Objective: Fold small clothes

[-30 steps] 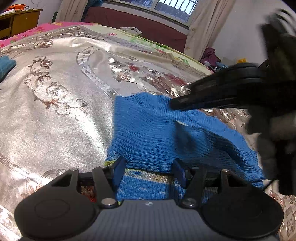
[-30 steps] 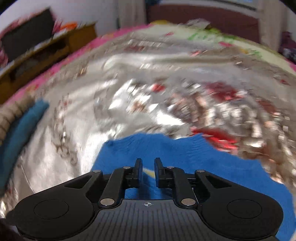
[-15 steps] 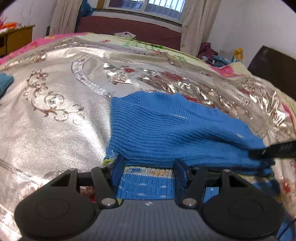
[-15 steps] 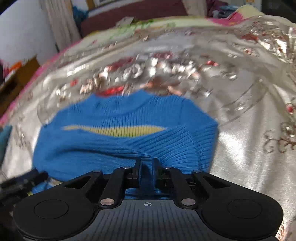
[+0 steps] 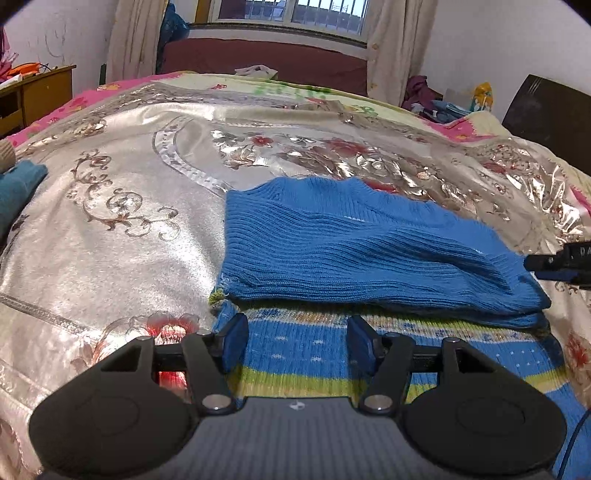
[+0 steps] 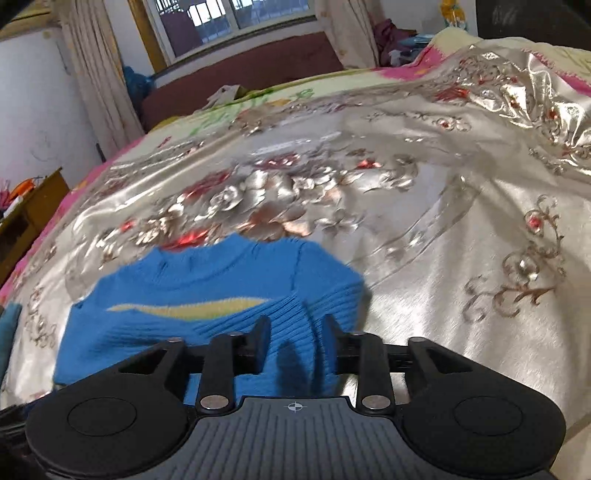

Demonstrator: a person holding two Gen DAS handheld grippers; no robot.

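The left gripper [image 5: 295,341] hangs low over the near edge of the sweater [image 5: 354,251], its fingers wide apart with nothing between them. Directly under and just ahead of its tips lies the sweater's patterned band [image 5: 369,354], striped blue, green and white. Beyond that, a plain blue fold lies over the band, its edge running across in front of the tips. To the right of the fold, the tip of the right gripper [image 5: 561,260] shows at the picture's edge.

The right gripper [image 6: 295,341] stands partly open over the sweater [image 6: 207,306], with blue knit showing between its fingers; whether they touch it cannot be told. Ahead and to its left, a yellow stripe [image 6: 192,308] crosses the knit. Farther out, the shiny bedspread [image 6: 443,229] runs towards the window [image 6: 229,18].
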